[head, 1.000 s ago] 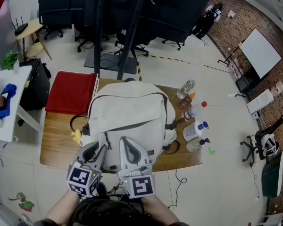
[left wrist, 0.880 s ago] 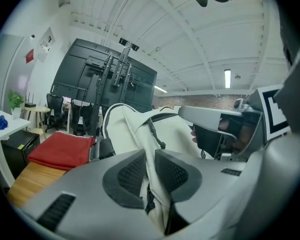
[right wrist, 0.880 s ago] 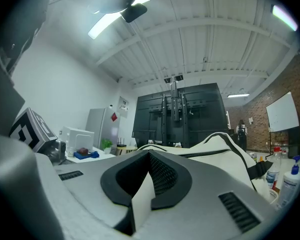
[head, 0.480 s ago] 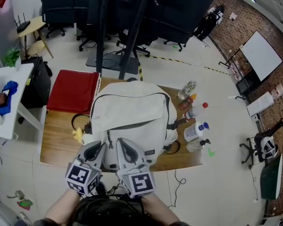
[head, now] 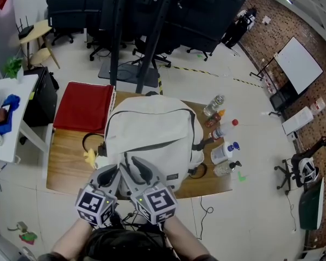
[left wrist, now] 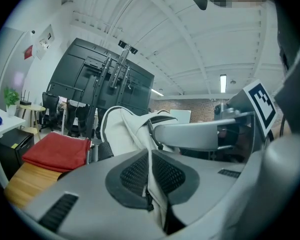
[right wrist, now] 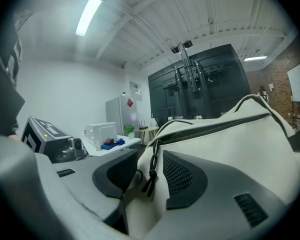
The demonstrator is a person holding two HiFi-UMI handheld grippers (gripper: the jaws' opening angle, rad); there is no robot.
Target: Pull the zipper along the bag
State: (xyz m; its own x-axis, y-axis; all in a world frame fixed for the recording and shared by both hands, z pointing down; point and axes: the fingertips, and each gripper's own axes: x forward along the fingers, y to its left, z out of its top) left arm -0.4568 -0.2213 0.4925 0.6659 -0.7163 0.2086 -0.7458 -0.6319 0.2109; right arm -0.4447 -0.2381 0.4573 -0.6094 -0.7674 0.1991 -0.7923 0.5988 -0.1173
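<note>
Down at the near side of the backpack [head: 152, 129], your left gripper [left wrist: 151, 151] clamps its fabric. Your right gripper [right wrist: 146, 159] has jaws that have just been opening, with the zipper cord [right wrist: 151, 176] loose between them. The whole pull looks left to do.

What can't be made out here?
Head view: bag near edge, hidden under left gripper and right gripper.
Left gripper view: zip, behind the bag fabric its jaws just closed on.
Right gripper view: slider above the pull cord, too small; jaws just opened, cord between them.
Head view: bottles' labels, too small.
</note>
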